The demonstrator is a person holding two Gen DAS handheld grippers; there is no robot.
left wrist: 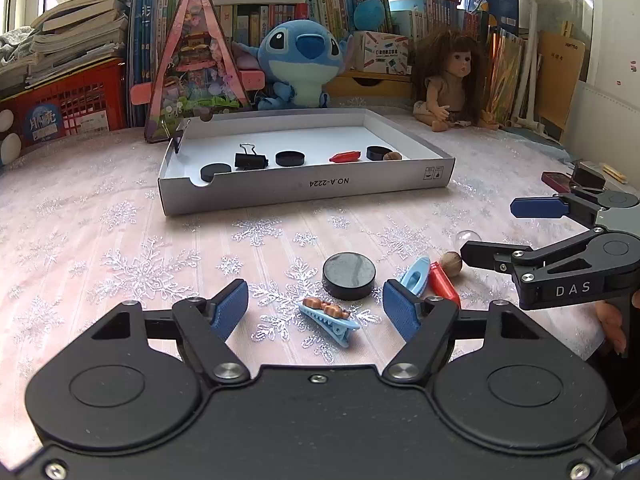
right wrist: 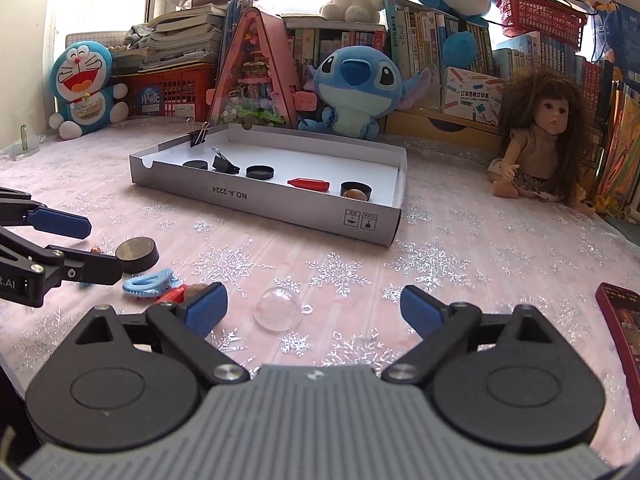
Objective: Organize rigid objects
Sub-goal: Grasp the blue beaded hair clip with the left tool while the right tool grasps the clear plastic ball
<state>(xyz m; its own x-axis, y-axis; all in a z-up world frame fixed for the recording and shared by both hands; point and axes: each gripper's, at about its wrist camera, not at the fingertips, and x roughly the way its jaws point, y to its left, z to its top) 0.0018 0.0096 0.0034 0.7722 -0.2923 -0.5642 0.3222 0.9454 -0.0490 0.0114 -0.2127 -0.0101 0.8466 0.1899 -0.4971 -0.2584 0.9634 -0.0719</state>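
My left gripper (left wrist: 316, 302) is open just above the tablecloth. A light blue hair clip with brown trim (left wrist: 329, 318) lies between its blue pads, untouched. A black puck (left wrist: 349, 275) sits just beyond it. To the right lie a second blue clip (left wrist: 416, 276), a red piece (left wrist: 444, 284) and a nut (left wrist: 451, 263). My right gripper (right wrist: 314, 302) is open around a clear plastic dome (right wrist: 279, 308) without touching it. The white box tray (left wrist: 304, 192) farther back holds black discs, a binder clip, a red piece and a nut.
A blue plush (left wrist: 302, 60), a pink triangular toy house (left wrist: 196, 72) and a doll (left wrist: 452, 80) stand behind the tray, in front of bookshelves. A dark red flat case (right wrist: 620, 320) lies at the right edge. A binder clip (right wrist: 198, 132) grips the tray's far corner.
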